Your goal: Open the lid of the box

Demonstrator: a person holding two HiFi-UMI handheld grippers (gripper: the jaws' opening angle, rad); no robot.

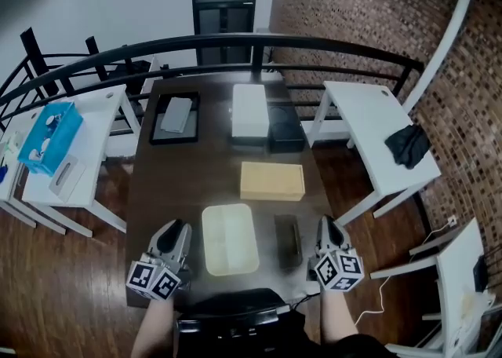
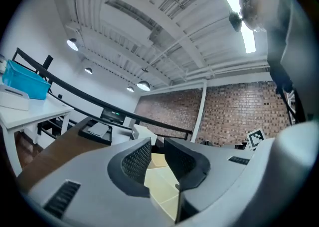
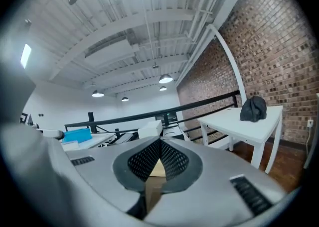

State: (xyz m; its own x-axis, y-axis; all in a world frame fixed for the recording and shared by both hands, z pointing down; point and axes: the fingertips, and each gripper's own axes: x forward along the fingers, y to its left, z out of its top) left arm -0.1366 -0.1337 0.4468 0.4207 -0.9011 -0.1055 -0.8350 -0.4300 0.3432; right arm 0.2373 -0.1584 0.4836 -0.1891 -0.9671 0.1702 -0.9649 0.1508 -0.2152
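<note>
A cream plastic box [image 1: 230,239] with its lid lying flat on top sits at the near edge of the dark table [image 1: 157,191], between my two grippers. My left gripper [image 1: 174,229] rests to the left of it and apart from it. Its jaws are shut down to a narrow slit with nothing in it. In the left gripper view [image 2: 155,151] the cream box [image 2: 160,183] shows through that slit. My right gripper [image 1: 325,227] sits at the right, past a black object [image 1: 288,240]. It is shut and empty, and its tips meet in the right gripper view [image 3: 160,144].
A flat tan box [image 1: 272,180] lies mid-table. Farther back stand a white box [image 1: 250,111], a black box [image 1: 285,126] and a black tray [image 1: 174,118]. White side tables [image 1: 376,144] flank the table, and a black railing [image 1: 235,42] runs behind.
</note>
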